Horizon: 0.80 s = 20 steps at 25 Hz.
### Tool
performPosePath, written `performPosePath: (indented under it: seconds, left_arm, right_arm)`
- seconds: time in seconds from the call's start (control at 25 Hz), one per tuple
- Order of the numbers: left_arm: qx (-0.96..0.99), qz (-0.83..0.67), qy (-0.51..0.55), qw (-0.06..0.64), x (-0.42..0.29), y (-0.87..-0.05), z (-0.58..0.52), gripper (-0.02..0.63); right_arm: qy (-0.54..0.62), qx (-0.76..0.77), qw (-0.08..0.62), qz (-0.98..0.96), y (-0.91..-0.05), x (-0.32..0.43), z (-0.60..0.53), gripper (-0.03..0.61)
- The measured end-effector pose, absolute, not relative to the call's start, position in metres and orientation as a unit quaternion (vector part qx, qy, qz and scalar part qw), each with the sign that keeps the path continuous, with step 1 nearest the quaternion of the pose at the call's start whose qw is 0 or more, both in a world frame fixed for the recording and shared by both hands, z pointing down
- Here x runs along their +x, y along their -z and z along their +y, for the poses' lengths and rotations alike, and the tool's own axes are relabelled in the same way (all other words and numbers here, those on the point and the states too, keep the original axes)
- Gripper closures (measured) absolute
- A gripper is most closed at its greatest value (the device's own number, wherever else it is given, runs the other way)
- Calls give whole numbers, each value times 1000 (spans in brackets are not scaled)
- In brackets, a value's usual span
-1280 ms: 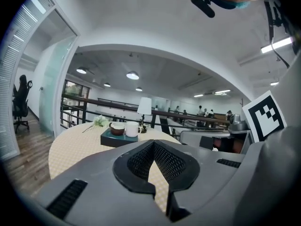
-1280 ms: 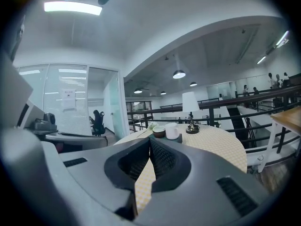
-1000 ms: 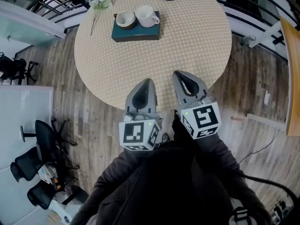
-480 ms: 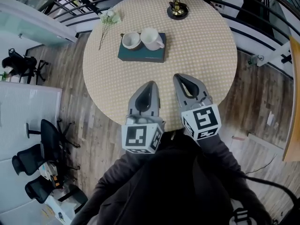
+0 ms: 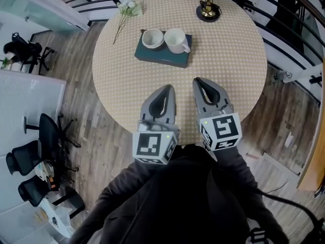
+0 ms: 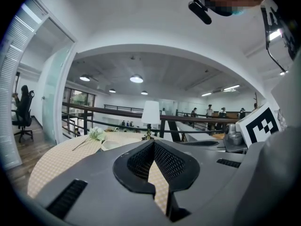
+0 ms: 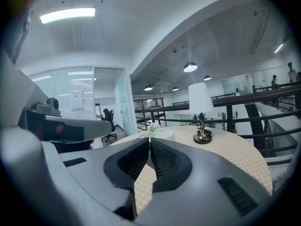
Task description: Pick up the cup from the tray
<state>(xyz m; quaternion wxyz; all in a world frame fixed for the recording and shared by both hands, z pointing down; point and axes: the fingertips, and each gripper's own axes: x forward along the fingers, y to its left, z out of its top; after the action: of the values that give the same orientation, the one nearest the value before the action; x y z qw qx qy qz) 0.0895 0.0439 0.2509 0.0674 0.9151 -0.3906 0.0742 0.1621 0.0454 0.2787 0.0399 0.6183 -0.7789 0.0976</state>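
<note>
Left gripper (image 5: 167,89): clenched, empty, over the table's (image 5: 231,60) near edge.
Right gripper (image 5: 198,81): clenched, empty, alongside.
Cup (image 5: 175,39): on the tray (image 5: 162,58), well ahead, just beside a second cup (image 5: 152,37).
Approach: best to open the jaws early and take the rim away from its neighbour.

white cup (image 5: 175,38), upright, handle towards the right, on dark teal tray (image 5: 160,59), just beside brown-rimmed cup (image 5: 152,38)

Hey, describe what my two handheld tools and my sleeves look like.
The left tool and right tool are grey shells tapering to a point, with black mesh-textured pads. Each carries a white cube with black square markers. Dark sleeves cover both arms; a black cable runs at the right.
</note>
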Motion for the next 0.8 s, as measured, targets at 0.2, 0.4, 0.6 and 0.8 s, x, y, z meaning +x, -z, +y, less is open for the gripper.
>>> performPosePath:
  seconds: [0.2,0.4,0.6,0.8]
  left_arm:
    - [916,-384,-79,89,87,-269,27,607]
    - [920,-369,-63,114,87,-278,1,607]
    - [914,-374,-77,137,78,-292,-30,607]
    - [910,-375,-72,162,72,-315,-61,607]
  right_arm:
    - [-111,623,60,-772,-296,164,28,571]
    - [-117,624,86,-768,-310,165,1,571]
    - [-119,614,111,-772,-323,160,-29,563]
    - [-117,596,138,-782,-346,161,-69,314]
